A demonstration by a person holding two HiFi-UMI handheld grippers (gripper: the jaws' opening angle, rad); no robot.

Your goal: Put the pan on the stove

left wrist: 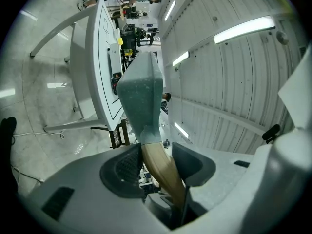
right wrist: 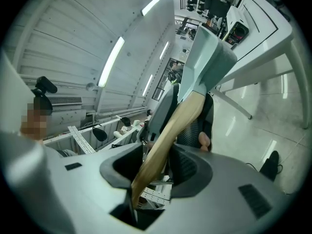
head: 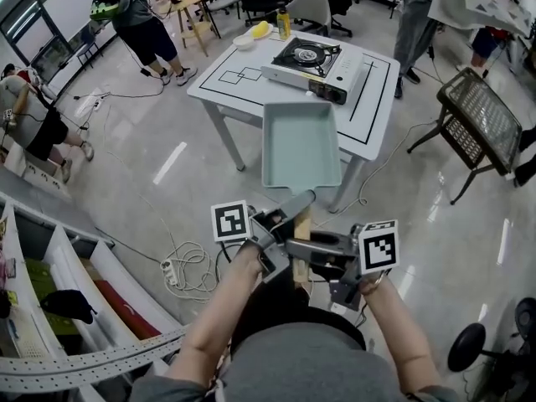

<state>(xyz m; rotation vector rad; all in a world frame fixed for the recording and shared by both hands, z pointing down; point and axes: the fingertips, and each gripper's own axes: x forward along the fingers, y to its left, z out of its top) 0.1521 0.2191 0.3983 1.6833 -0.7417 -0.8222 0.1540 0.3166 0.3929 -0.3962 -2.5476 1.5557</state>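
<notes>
A pale teal rectangular pan [head: 301, 145] with a wooden handle [head: 301, 229] hangs in the air in front of the white table [head: 243, 82]. A portable gas stove [head: 311, 64] stands on that table, beyond the pan. My left gripper [head: 280, 229] and right gripper [head: 308, 249] both close on the handle from either side. In the left gripper view the handle [left wrist: 161, 167] runs between the pads of the left gripper [left wrist: 153, 160] up to the pan [left wrist: 139, 89]. The right gripper view shows the handle [right wrist: 168, 135] in the right gripper [right wrist: 163, 162], with the pan [right wrist: 207, 57] above.
A yellow object [head: 260, 29], a bottle [head: 284, 23] and a small bowl [head: 244, 42] sit at the table's far edge. A dark wire rack [head: 481, 120] stands to the right. Shelving [head: 75, 291] lies at lower left, cables and a power strip [head: 180, 270] on the floor. People stand around.
</notes>
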